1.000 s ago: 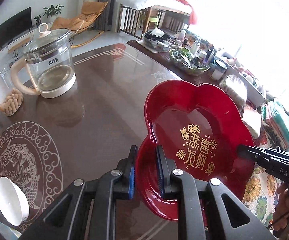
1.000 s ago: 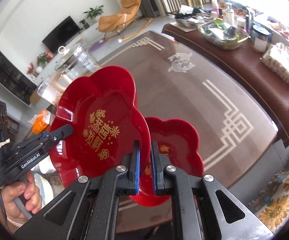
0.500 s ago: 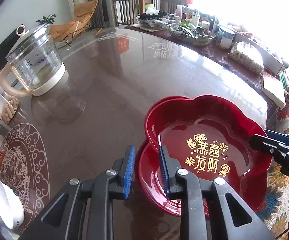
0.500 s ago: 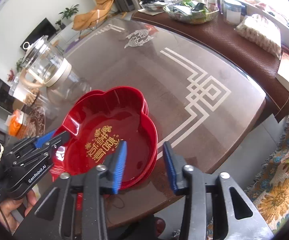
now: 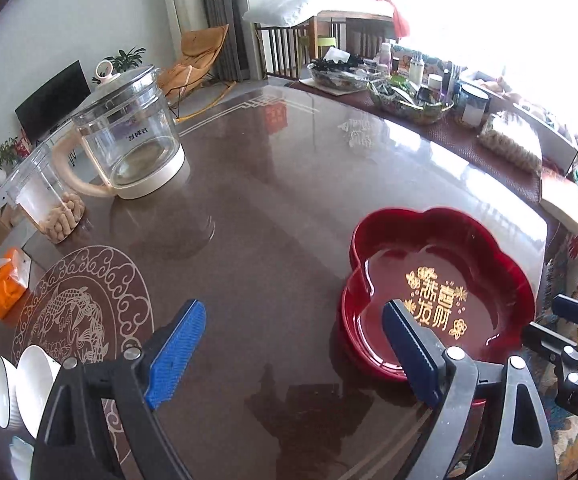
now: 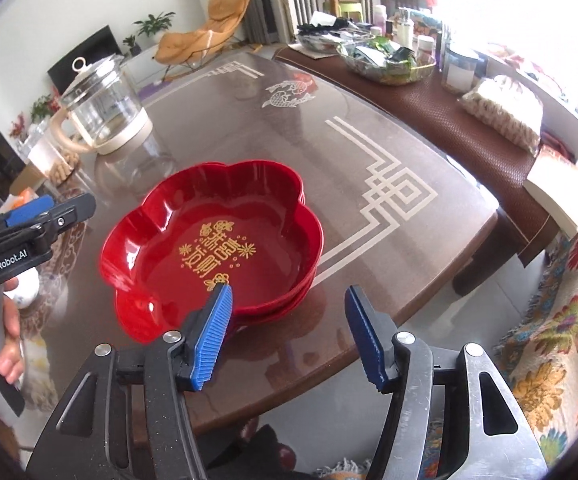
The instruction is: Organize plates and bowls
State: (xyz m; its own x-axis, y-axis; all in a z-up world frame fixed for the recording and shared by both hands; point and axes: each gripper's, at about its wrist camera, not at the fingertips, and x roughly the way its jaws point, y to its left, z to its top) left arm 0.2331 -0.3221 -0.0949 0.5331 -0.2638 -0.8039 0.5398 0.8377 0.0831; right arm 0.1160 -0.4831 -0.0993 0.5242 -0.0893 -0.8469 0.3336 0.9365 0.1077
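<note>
Red flower-shaped plates with gold lettering [image 5: 441,280] lie stacked on the glass-topped table near its front right edge; the stack also shows in the right wrist view [image 6: 217,248]. My left gripper [image 5: 295,346] is open and empty, above the table just left of the stack. My right gripper [image 6: 289,328] is open and empty, above the stack's near edge. Two white bowls [image 5: 21,388] lie at the far left in the left wrist view.
A glass kettle [image 5: 129,148] and a jar of snacks [image 5: 55,208] stand at the back left. An orange packet [image 5: 5,288] lies at the left. A side table [image 6: 469,120] behind holds bowls, jars and a snack bag. The table edge [image 6: 441,256] is to the right.
Both grippers let go of the red plate and opened wide. The plate now rests flat on the other one. Both grippers have drawn back from the stack.
</note>
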